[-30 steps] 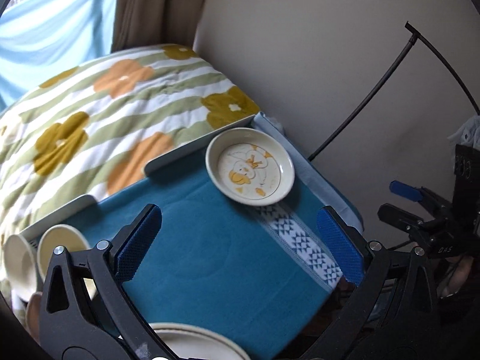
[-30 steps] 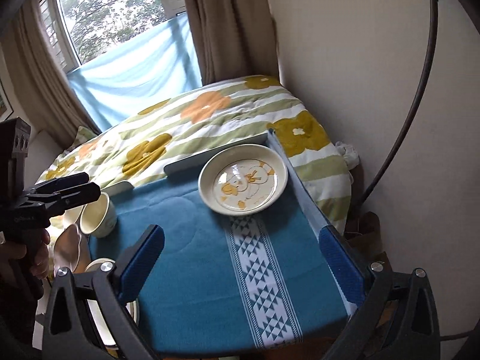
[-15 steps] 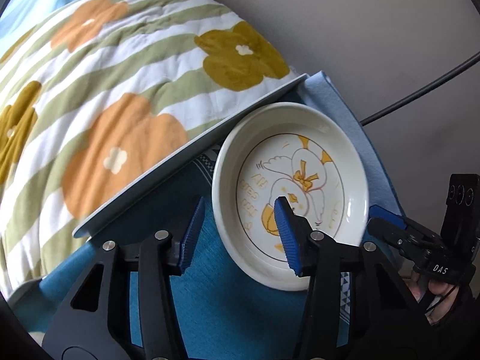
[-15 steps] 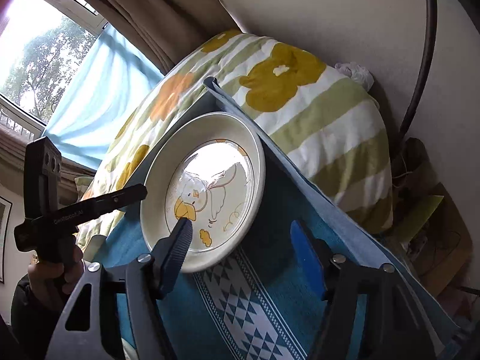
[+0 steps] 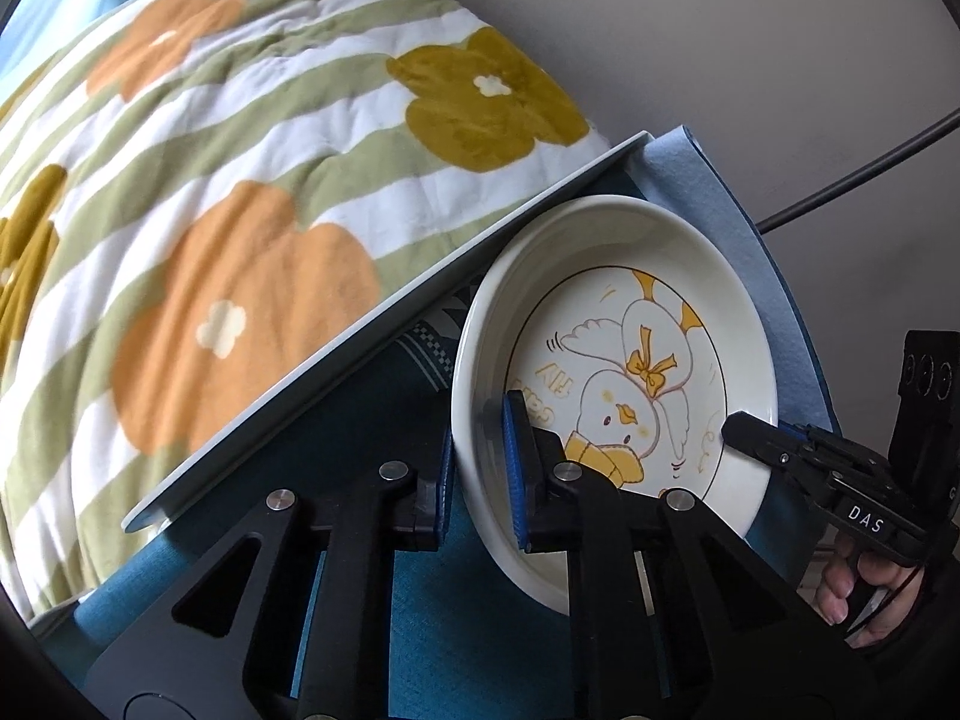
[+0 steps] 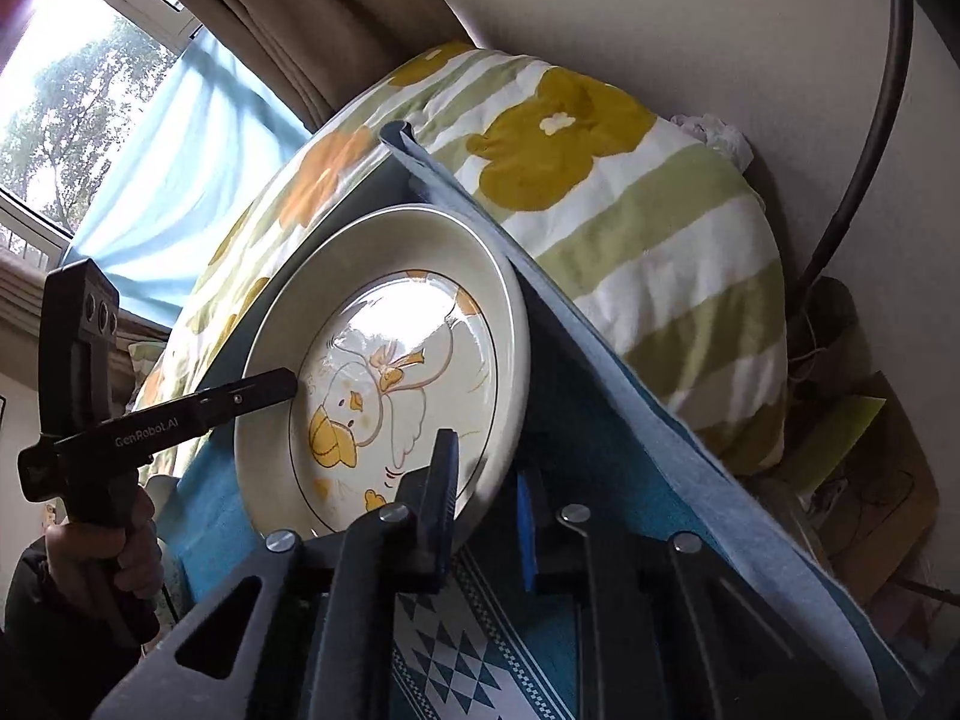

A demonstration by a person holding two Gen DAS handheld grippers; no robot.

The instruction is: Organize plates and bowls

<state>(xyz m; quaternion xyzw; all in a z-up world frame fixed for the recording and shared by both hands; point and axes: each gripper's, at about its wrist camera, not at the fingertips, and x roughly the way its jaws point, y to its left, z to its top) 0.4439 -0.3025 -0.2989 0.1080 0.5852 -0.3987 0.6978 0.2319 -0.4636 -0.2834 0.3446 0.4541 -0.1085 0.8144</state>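
A cream plate with a duck drawing point(image 5: 630, 360) lies at the far right corner of the blue-clothed table point(image 5: 372, 420). My left gripper point(image 5: 480, 474) is shut on the plate's near left rim, one finger inside, one outside. My right gripper point(image 6: 486, 504) is shut on the plate point(image 6: 384, 372) at its near right rim. Each gripper shows in the other's view: the right one point(image 5: 798, 450) at the plate's right edge, the left one point(image 6: 240, 396) at its left edge.
A floral green-striped duvet point(image 5: 210, 180) lies on the bed just beyond the table's far edge. A beige wall point(image 5: 720, 30) and a black cable point(image 6: 870, 150) stand to the right. A window with curtains point(image 6: 120, 90) is at the back left.
Both grippers moved in from above the table to the duck plate and closed on its opposite rims. The bowls at the left have left the views.
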